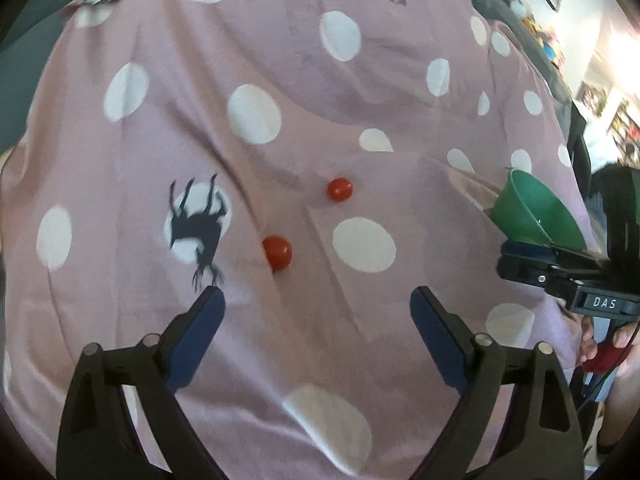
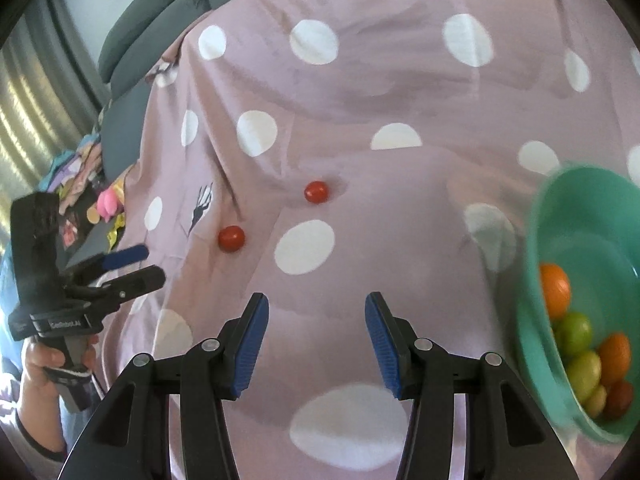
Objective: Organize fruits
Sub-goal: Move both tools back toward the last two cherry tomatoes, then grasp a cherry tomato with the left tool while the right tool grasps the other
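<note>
Two red tomatoes lie on the pink dotted cloth (image 1: 280, 60) that covers the bench, near its middle and a little apart from each other. The near tomato (image 1: 277, 252) sits just beside a printed deer (image 1: 198, 226) on the cloth; the far tomato (image 1: 340, 189) lies further in, beyond a white dot. From the right wrist view the same pair shows as the near tomato (image 2: 231, 238) to the left and the far tomato (image 2: 316, 192) closer to centre.

The left gripper (image 1: 316, 300) hangs over the cloth with its blue-padded fingers (image 1: 200, 332) spread wide and nothing between them; the near tomato is just ahead of them. The right gripper (image 2: 316, 304) also has its fingers (image 2: 252, 344) parted and bare, over the cloth short of both tomatoes.

A green bowl (image 2: 540, 340) sits toward the right edge of the bench, blurred in the right wrist view, and holds a heap of fruit (image 2: 584, 344): orange, green and yellow-green pieces (one darker red piece lies lowest in the frame). In the left wrist view the bowl (image 1: 532, 212) shows only its outer wall, and the right gripper (image 1: 520, 264) reaches in just beside it, the bowl behind its tips. A grey sofa (image 2: 152, 28) stands past the far edge.
</note>
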Demonstrator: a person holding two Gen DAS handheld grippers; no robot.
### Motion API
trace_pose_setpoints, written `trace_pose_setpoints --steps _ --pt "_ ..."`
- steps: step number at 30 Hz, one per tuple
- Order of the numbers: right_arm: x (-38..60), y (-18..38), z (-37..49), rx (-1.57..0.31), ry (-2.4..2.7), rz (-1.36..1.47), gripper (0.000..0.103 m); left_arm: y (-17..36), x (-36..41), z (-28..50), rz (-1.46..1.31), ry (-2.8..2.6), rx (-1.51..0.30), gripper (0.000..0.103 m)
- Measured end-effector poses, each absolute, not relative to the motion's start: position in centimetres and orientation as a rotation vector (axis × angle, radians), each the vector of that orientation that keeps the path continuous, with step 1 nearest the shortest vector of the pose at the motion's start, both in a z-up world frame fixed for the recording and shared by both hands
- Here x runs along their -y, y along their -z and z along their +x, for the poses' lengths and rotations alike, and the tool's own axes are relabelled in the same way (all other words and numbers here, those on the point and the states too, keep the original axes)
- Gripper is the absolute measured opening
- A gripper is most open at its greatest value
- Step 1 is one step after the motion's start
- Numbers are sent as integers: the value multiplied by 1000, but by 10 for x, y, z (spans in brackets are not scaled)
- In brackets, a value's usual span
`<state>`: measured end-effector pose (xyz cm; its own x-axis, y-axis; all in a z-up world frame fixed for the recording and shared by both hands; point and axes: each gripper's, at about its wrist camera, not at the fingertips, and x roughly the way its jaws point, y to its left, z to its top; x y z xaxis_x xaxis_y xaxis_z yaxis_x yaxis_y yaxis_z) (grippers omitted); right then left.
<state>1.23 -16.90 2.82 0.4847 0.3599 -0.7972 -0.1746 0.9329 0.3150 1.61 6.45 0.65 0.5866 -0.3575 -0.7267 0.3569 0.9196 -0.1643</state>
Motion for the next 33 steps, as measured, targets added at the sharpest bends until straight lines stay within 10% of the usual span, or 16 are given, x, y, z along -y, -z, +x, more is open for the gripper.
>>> trace_pose_setpoints --steps 25,33 --pt "116 25 144 -1129 -431 156 51 56 -10 127 579 460 -1114 30" --pt "105 44 168 -1147 -414 148 51 53 -29 128 445 516 -1104 28"
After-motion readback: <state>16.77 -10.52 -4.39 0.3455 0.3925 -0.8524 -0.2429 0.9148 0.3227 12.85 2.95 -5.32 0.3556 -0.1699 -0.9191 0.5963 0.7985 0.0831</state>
